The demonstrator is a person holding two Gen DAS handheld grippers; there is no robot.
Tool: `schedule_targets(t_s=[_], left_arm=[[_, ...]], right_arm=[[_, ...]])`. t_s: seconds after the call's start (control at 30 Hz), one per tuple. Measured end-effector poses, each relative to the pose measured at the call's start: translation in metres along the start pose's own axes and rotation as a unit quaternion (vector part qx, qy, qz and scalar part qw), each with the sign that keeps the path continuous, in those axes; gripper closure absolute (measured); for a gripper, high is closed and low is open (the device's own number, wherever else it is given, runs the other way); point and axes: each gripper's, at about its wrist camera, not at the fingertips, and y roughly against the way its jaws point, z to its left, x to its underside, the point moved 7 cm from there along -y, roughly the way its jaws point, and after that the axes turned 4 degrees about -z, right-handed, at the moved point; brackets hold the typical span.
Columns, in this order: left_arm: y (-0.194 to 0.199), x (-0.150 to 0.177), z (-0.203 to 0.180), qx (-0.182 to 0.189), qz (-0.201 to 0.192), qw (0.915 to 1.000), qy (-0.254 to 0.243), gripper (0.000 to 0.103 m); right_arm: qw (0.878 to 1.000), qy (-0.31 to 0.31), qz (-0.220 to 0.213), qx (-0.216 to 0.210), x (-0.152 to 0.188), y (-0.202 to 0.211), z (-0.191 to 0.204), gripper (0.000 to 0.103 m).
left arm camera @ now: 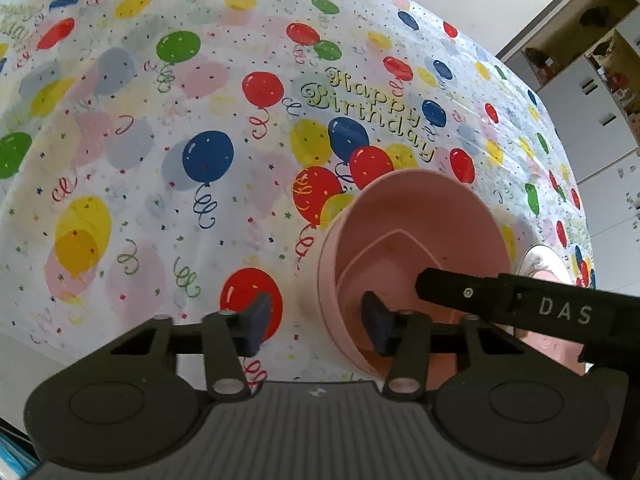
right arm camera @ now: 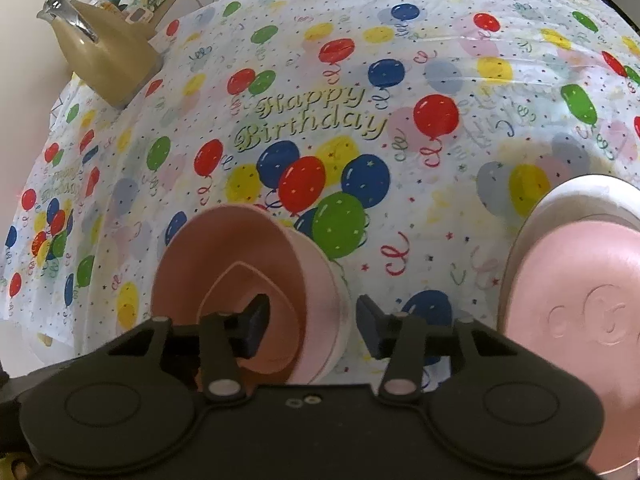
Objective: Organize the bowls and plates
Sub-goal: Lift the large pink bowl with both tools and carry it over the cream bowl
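Observation:
A pink bowl [left arm camera: 400,220] [right arm camera: 240,248] stands upright on the balloon tablecloth. My left gripper [left arm camera: 318,322] straddles the bowl's left wall, one finger outside and one inside. Its pads stand clear of the wall, so it is open. My right gripper [right arm camera: 312,322] straddles the opposite wall with its left finger inside the bowl. Its right finger is just outside, close to the wall, and it too is open. A black finger [left arm camera: 448,284] of the right gripper shows in the left wrist view, reaching into the bowl. A pink plate [right arm camera: 580,300] lies on a white plate [right arm camera: 580,192] to the right.
A glass carafe [right arm camera: 100,52] of beige liquid stands at the table's far left corner, with clutter on a counter behind it. White cabinets and open shelves [left arm camera: 580,92] stand beyond the table's right edge. The tablecloth [right arm camera: 360,80] stretches bare past the bowl.

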Motion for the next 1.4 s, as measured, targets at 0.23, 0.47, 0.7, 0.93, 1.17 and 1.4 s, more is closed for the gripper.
schedule_targets(t_s=[0.23,0.47,0.7,0.93,1.17,1.4], left_arm=[[0.001,-0.004,-0.002,0.005,-0.001,1.0,0.004,0.07],[0.0,-0.005,-0.004,-0.002,-0.001,1.0,-0.001,0.078],[0.007,-0.006,-0.008,-0.011,-0.005,0.9998,-0.014,0.078],[0.016,-0.005,-0.015,-0.012,-0.012,0.9995,-0.027,0.078],[0.038,-0.009,-0.031,-0.006,-0.025,0.9986,-0.045,0.078],[0.061,-0.012,-0.064,0.008,-0.04,0.9961,-0.078,0.078]], right_arm=[[1.0,0.018,0.003,0.017,0.002,-0.001,0.003,0.067],[0.998,0.043,-0.003,0.04,0.003,-0.001,0.006,0.075],[0.997,0.056,-0.01,0.047,0.006,0.006,0.01,0.08],[0.996,0.067,-0.023,0.05,0.006,0.017,0.013,0.08],[0.996,0.068,-0.041,0.041,0.003,0.042,0.015,0.08],[0.995,0.057,-0.07,0.043,-0.002,0.077,0.005,0.08]])
